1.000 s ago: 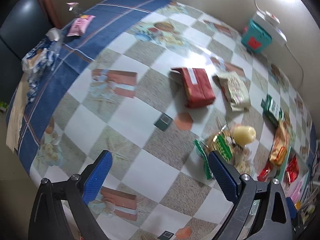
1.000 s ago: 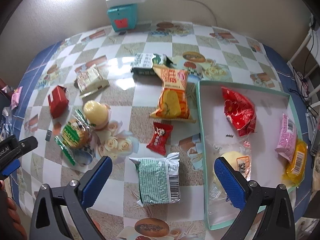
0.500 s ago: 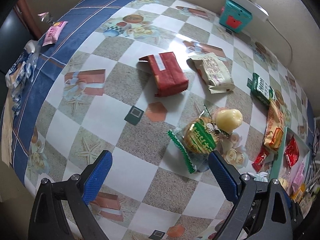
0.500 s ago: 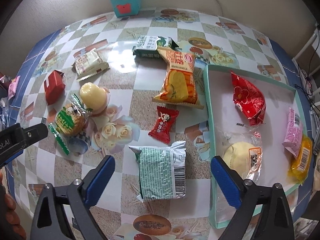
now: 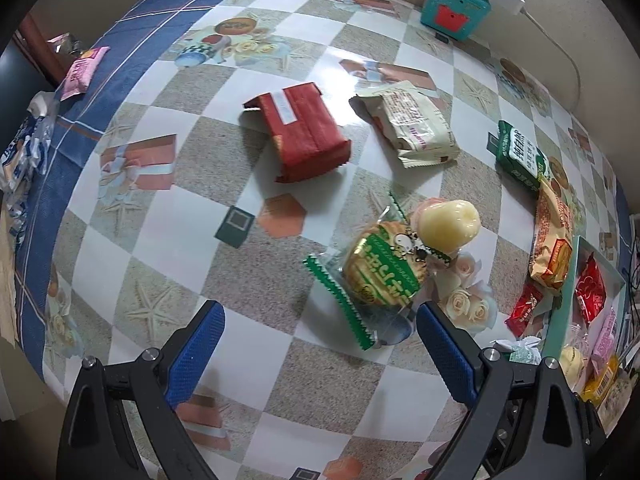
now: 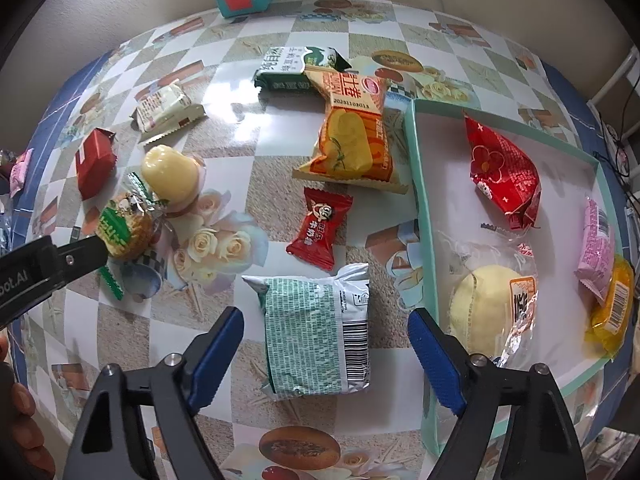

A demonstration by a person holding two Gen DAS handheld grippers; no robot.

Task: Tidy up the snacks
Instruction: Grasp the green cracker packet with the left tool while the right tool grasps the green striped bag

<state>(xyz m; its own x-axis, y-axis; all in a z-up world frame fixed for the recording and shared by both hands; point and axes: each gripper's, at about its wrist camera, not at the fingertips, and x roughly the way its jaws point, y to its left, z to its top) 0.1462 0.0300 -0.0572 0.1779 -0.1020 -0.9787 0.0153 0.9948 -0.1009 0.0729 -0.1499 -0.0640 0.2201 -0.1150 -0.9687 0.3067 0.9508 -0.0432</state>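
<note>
Through the left wrist camera I see my left tool (image 5: 318,330) pointing down at the checkered, picture-printed counter (image 5: 168,248), its blue pads spread wide with nothing between them. Just ahead, nearer the right pad, lies a round biscuit in a clear wrapper with green zigzag ends (image 5: 380,270), touching a pale yellow jelly cup (image 5: 450,224). Further out sit a dark red foil packet (image 5: 304,134) and a cream-coloured wrapped bar (image 5: 412,124), well apart from each other. A teal box with a red label (image 5: 454,6) stands by the wall.

Through the right wrist camera, my right tool (image 6: 326,338) has just been closing a little, yet its pads stand clear on either side of a green-and-white printed snack bag with a barcode (image 6: 316,328) lying flat on the counter; neither pad touches it. Beyond it lie a small red candy wrapper (image 6: 318,228) and an orange chip bag (image 6: 354,136). To the right, a shallow white tray with a mint-green rim (image 6: 420,200) holds a red flowered pouch (image 6: 504,170), a yellow bun in clear plastic (image 6: 492,308), a pink packet (image 6: 598,240) and a yellow packet (image 6: 614,304).
</note>
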